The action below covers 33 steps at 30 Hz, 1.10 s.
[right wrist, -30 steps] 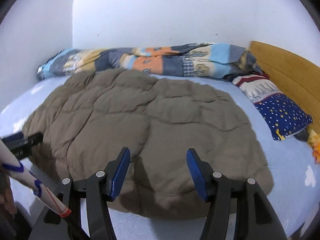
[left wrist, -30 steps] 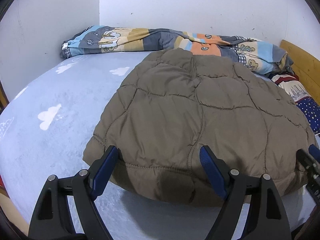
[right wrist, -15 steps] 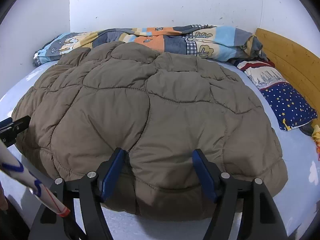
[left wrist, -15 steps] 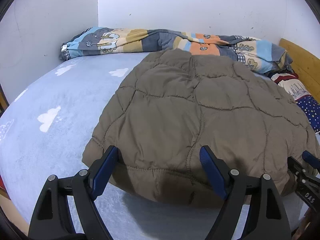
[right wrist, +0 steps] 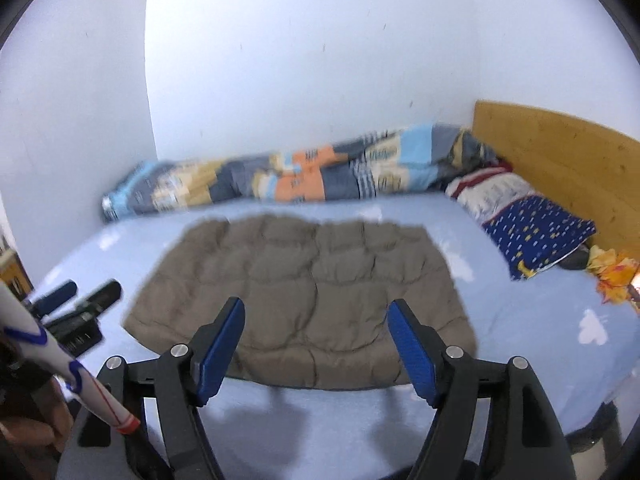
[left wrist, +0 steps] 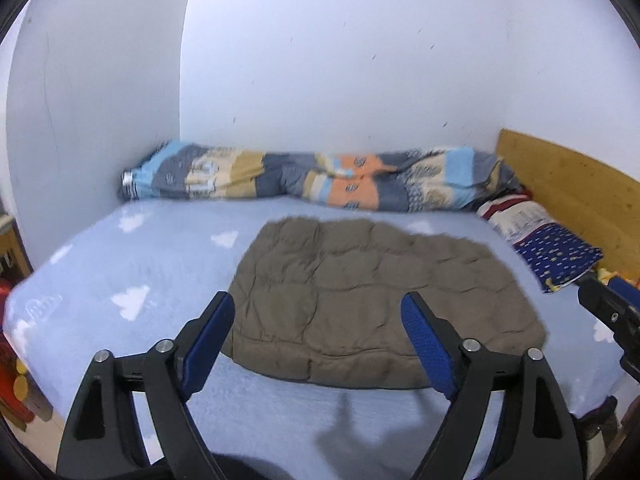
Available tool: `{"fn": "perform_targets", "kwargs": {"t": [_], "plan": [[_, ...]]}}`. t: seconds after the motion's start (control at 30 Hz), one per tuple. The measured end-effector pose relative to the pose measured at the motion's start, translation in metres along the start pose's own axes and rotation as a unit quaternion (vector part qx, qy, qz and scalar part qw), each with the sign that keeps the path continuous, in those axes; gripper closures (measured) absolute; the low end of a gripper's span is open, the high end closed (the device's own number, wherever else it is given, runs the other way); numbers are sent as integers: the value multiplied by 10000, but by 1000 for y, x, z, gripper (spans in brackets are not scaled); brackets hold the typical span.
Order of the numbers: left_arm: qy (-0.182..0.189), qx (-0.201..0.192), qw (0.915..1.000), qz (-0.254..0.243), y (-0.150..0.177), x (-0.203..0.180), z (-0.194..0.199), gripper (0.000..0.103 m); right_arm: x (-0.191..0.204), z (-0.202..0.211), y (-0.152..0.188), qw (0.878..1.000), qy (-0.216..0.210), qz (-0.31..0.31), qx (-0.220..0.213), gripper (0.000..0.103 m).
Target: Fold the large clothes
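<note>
A brown quilted jacket (left wrist: 372,296) lies folded flat on the light blue bed sheet (left wrist: 140,264); it also shows in the right wrist view (right wrist: 304,292). My left gripper (left wrist: 318,340) is open and empty, held back above the jacket's near edge. My right gripper (right wrist: 316,344) is open and empty, also above the near edge. The left gripper's fingertips (right wrist: 76,300) show at the left of the right wrist view. The right gripper's fingertips (left wrist: 608,304) show at the right edge of the left wrist view.
A rolled patchwork blanket (left wrist: 312,180) lies along the back wall. A star-patterned navy pillow (right wrist: 536,232) and a wooden headboard (right wrist: 560,148) are at the right. An orange object (right wrist: 616,276) lies by the pillow. White walls close the back and left.
Both grippers have pulled back and up from the jacket's near edge. The jacket now looks smaller and farther away, lying flat on the bed.
</note>
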State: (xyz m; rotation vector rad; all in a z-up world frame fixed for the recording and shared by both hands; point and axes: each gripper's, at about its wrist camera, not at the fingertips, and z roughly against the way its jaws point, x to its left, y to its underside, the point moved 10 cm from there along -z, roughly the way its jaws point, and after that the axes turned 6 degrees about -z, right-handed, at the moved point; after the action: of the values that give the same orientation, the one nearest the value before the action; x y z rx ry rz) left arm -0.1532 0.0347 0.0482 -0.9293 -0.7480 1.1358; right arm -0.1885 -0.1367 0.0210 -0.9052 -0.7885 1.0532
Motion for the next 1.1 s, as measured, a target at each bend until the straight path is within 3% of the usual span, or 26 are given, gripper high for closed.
{"fn": "perform_targets", "kwargs": {"t": [0.13,0.3,0.53,0.6,0.7,0.8,0.93,1.1], "plan": [[-22,-317,9993,-192,-20,-11,55,10,7,57,-24,9991,-70,75,-405,13],[-32,-202,9996,-216,-17,-9,68,9,25,102,-32,9964,-234,116,-809,5],[-308,-2,9995,-88,-7,2,57,9,30,90,-20,9980,-198,129,-589,3],[-625,49,9979,-168,-6,5,57,9,29,87,-17,9984,-153,126,-537,3],[-803,157,9961,-346,-2,4,55,9,28,86,-18,9980,-85,186,-606,3],[-671,398,9954,-557,6,-1,49,9,30,83,-17,9978,-63,228,-618,3],[-775,439,9937,-678,11,3,44,9,32,73,-9,9986,-53,253,-472,3],[-612,585,9953,-471,19,9,35,9,31,63,-3,9991,-29,255,-349,3]]}}
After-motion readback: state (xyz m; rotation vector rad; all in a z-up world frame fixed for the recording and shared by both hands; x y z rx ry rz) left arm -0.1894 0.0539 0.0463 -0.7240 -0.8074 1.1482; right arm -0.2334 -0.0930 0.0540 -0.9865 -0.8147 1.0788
